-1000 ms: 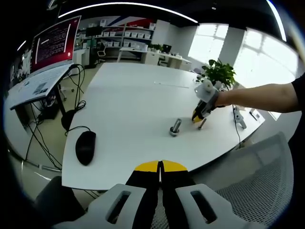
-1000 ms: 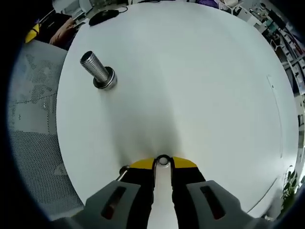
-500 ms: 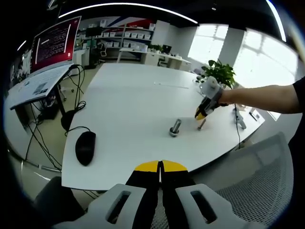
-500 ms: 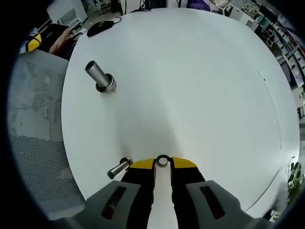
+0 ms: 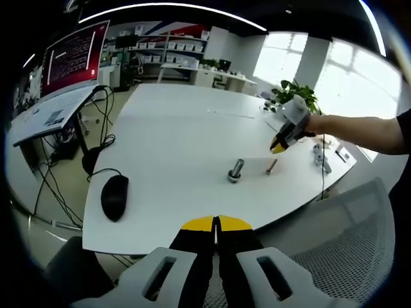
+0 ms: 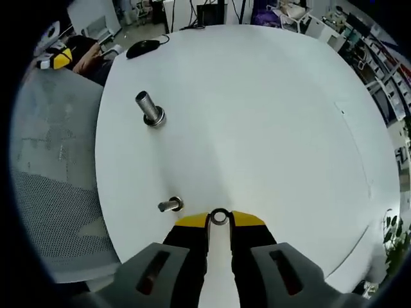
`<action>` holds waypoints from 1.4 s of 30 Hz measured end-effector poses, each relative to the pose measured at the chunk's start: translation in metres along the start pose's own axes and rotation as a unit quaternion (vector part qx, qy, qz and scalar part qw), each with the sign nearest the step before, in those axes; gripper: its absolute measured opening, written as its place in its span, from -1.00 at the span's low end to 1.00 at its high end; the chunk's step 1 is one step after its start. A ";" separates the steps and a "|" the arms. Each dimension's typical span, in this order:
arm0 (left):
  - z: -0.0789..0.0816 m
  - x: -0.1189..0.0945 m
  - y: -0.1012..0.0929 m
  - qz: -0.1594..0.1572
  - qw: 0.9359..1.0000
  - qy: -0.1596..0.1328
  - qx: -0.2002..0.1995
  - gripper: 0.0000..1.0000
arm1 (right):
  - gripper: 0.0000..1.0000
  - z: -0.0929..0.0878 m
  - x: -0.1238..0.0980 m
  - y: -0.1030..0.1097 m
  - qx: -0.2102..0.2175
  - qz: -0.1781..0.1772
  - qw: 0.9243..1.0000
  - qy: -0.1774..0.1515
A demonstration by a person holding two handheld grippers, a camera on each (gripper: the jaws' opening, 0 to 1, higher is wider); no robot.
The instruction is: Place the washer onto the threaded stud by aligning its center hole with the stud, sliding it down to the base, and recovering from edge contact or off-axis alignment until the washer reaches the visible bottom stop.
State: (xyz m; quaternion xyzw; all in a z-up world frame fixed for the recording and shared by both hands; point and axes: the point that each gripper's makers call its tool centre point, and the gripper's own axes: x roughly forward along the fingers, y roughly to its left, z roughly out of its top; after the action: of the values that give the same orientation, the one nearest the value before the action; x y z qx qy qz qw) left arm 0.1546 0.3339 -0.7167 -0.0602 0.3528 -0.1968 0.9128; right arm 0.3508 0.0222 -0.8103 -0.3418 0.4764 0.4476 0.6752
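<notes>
Right gripper view had the right gripper (image 6: 219, 219) pinching a washer (image 6: 219, 217) at bottom centre, its lower edge hidden. Threaded stud (image 6: 151, 110) stood upper left. Left gripper (image 5: 216, 224) was closed, empty.

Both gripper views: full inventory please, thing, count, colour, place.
table: 1, white, under everything
large threaded stud: 1, silver, upright near the table edge
small stud: 1, silver, on the table just ahead of the right gripper
washer: 1, silver, between the right gripper's tips
computer mouse: 1, black, table corner
potted plant: 1, green, far table edge
monitor: 1, red screen, side desk
mesh chair: 1, grey, beside the table
left gripper: yellow tips, closed, held off the table
right gripper: yellow tips, above the table
</notes>
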 end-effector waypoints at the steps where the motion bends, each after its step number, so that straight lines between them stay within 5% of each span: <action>1: -0.001 0.000 0.000 0.000 1.000 0.002 0.000 -1.00 | -0.72 0.000 -0.002 0.001 0.000 -0.001 1.000 -0.003; 21: 0.001 -0.002 -0.002 -0.005 1.000 -0.008 0.001 -1.00 | -0.72 0.014 -0.058 0.021 -0.003 -0.016 0.998 -0.057; 42: 0.005 -0.002 -0.007 -0.021 1.000 -0.019 0.008 -1.00 | -0.72 0.002 -0.035 0.054 -0.044 0.001 0.999 -0.027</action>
State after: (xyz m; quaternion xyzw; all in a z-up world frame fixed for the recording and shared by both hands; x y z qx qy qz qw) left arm 0.1542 0.3277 -0.7098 -0.0639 0.3322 -0.2174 0.9156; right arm 0.2962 0.0336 -0.7786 -0.3586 0.4378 0.4782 0.6716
